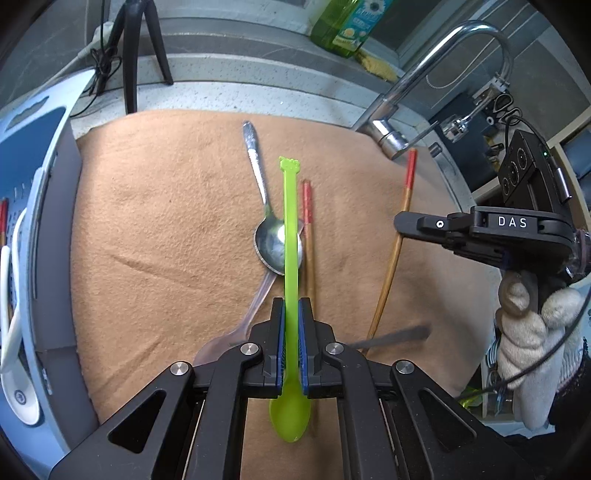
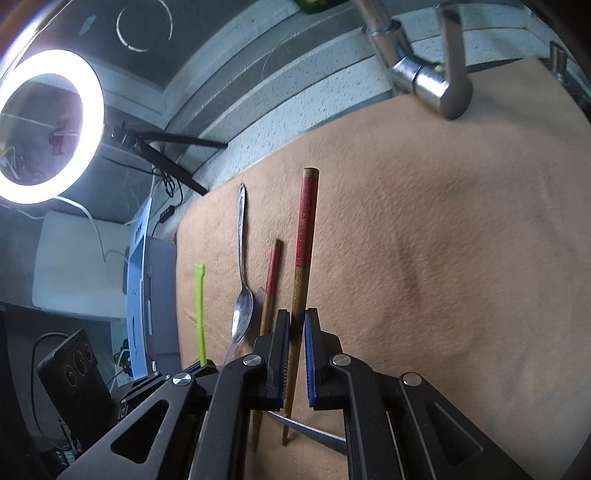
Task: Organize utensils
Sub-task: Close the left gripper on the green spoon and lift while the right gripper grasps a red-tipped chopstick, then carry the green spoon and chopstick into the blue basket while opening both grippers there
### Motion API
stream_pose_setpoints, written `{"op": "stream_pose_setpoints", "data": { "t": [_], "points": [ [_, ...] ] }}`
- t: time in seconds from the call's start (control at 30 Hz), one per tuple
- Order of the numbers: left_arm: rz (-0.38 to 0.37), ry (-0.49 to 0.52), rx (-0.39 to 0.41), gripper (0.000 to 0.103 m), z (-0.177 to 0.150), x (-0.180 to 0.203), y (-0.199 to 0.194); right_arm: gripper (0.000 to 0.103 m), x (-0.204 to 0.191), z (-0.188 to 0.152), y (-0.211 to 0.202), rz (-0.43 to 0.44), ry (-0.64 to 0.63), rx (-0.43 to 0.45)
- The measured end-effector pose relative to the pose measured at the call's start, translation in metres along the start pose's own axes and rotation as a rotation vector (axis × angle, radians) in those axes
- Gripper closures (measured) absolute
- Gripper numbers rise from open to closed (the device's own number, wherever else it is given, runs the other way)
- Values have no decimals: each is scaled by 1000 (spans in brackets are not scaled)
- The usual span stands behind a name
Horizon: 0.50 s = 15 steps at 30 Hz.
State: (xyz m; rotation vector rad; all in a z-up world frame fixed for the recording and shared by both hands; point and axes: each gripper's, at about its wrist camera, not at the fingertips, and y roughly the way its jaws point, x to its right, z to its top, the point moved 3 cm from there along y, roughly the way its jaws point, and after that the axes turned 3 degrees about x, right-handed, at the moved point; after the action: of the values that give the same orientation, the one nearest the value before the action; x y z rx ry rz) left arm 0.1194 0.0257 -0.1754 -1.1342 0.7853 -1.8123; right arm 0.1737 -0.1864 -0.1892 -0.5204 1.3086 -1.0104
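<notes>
You've got the left tool [image 1: 291, 314] pinching the green spoon [image 1: 290, 236], right tool [image 2: 296, 332] pinching a chopstick [image 2: 303, 236] — next, carry both to the utensil rack [image 1: 33, 229].

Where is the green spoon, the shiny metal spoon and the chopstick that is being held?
green spoon [image 1: 290, 229]: left wrist view, on its handle.
metal spoon [image 1: 272, 242]: left wrist view, on its bowl.
held chopstick [image 2: 306, 229]: right wrist view, on its red upper part.

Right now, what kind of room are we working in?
Most likely a kitchen counter by a sink: a chrome faucet arches over the cloth, a green dish soap bottle stands behind, and a metal spoon lies there.
</notes>
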Motion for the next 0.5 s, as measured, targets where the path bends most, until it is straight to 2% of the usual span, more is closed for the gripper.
{"op": "stream_pose_setpoints", "data": {
  "t": [0.27,0.5],
  "points": [
    [-5,19,35,98,13,8,-8,97,12,18,-39,-28,-8,96],
    [-7,26,70,98,23,7,-21,97,5,26,-56,-4,-18,129]
  ]
}}
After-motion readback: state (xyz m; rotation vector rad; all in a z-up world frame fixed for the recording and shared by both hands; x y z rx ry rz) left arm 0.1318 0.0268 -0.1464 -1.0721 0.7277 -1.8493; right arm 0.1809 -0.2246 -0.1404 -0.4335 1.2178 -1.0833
